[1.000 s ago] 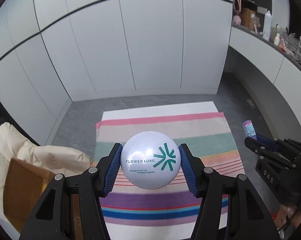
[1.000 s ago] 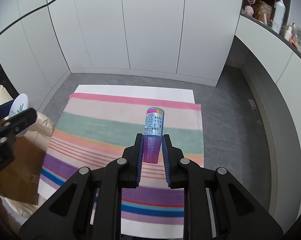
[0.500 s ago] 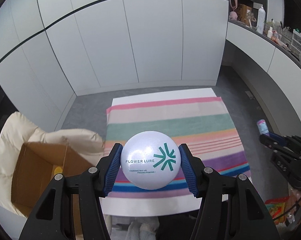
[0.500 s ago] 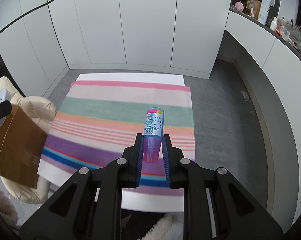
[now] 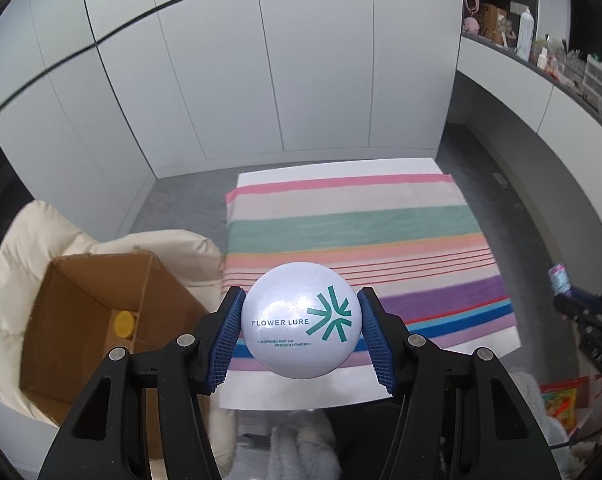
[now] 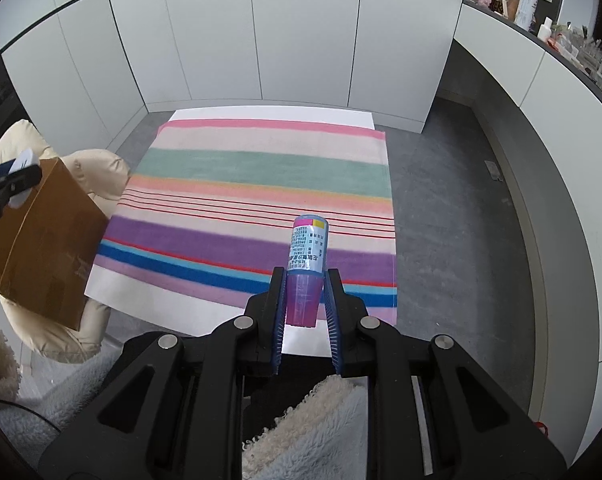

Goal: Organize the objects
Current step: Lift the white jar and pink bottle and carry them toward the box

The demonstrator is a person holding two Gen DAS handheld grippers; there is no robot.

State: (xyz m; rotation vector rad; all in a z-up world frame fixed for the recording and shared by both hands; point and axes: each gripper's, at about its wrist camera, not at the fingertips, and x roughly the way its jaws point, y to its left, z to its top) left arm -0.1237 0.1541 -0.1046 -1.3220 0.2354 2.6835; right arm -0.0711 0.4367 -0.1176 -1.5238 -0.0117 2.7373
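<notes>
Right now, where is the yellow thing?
In the left wrist view, the yellow thing sits inside the cardboard box, left of the striped cloth.

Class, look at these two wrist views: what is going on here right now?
A person holds a gripper in each hand. The left gripper clamps a round white Flower Lure pressed powder compact; the right gripper grips a small purple labelled bottle. Both are above the striped cloth. An open cardboard box sits to the left.

A yellow item (image 5: 124,323) deep in the box (image 5: 61,320) stays unidentifiable. Shelf clutter (image 5: 573,64), upper right, is too small to read. The bag (image 5: 561,400) is cut off lower right.
</notes>
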